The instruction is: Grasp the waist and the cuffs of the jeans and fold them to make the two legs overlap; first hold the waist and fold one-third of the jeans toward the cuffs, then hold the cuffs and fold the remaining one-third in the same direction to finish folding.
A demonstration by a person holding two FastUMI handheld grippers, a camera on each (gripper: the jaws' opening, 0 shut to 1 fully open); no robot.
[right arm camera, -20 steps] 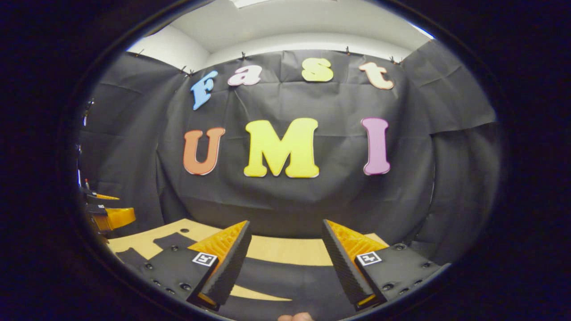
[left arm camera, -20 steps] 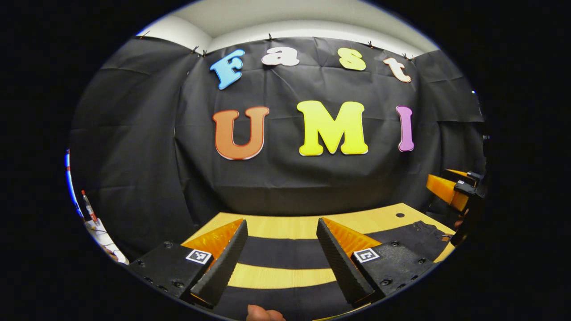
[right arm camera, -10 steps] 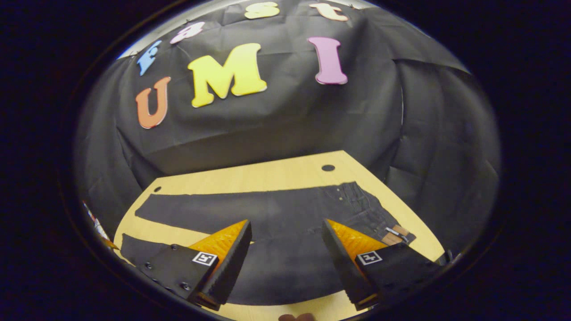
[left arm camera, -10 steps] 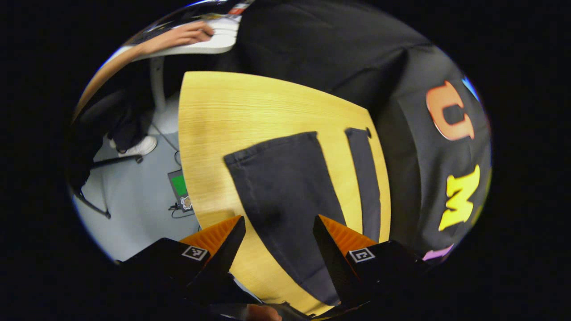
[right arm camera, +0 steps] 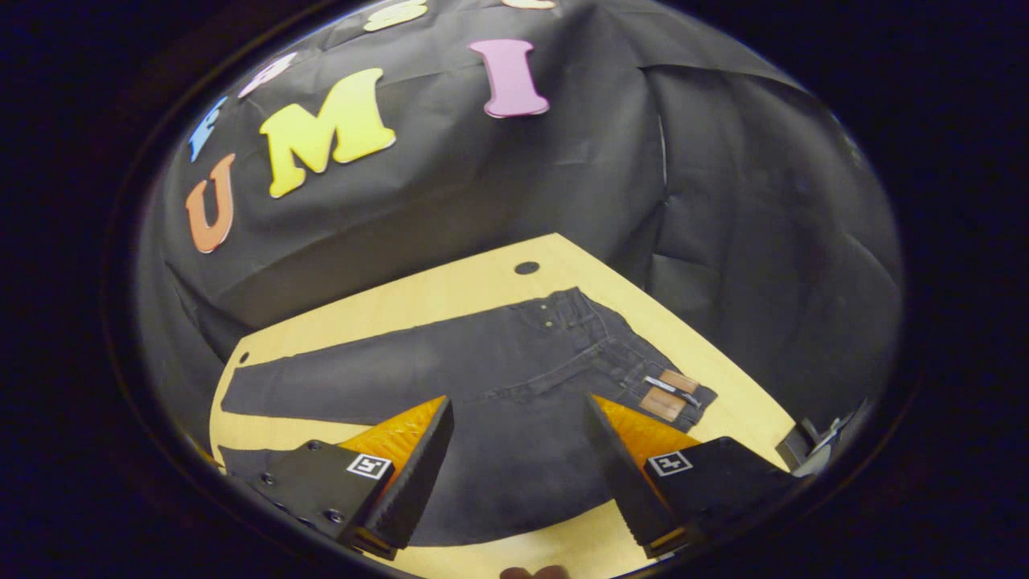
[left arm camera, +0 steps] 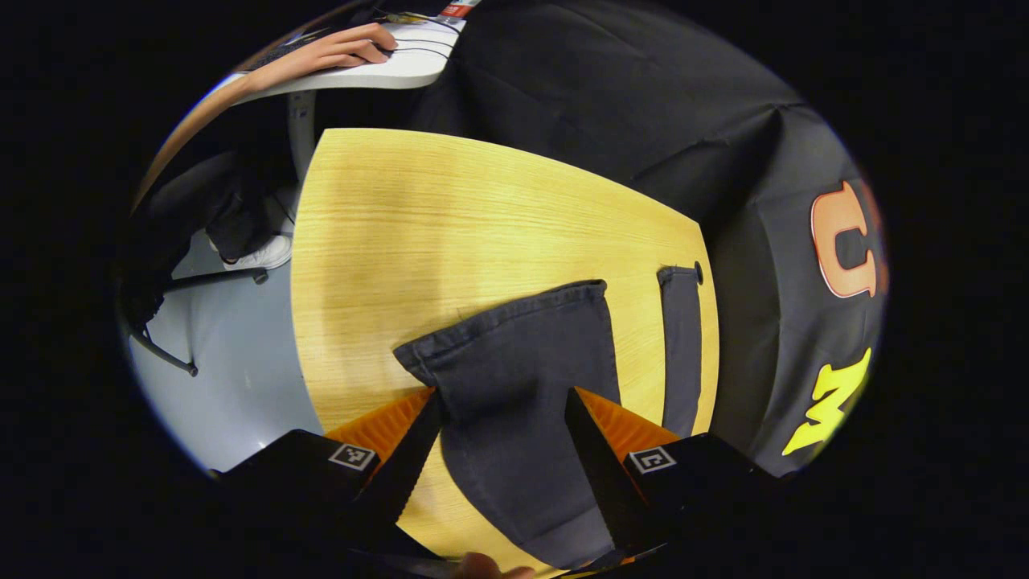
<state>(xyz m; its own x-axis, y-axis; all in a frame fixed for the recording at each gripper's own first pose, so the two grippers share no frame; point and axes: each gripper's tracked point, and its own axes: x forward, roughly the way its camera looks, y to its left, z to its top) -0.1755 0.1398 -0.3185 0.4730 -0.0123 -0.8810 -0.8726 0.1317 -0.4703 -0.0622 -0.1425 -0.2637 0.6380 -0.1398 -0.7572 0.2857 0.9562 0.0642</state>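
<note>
Jeans [right arm camera: 482, 378] lie flat on the wooden surface [left arm camera: 418, 233], legs spread apart. Compared with half a second ago, the left gripper [left arm camera: 502, 458] has dropped closer over the near leg's cuff [left arm camera: 498, 318], fingers apart, and the right gripper [right arm camera: 518, 474] has moved nearer the waist [right arm camera: 635, 362], fingers also apart.

One jeans [right arm camera: 498, 378], one table [left arm camera: 418, 217], two tongs [left arm camera: 498, 474]
</note>
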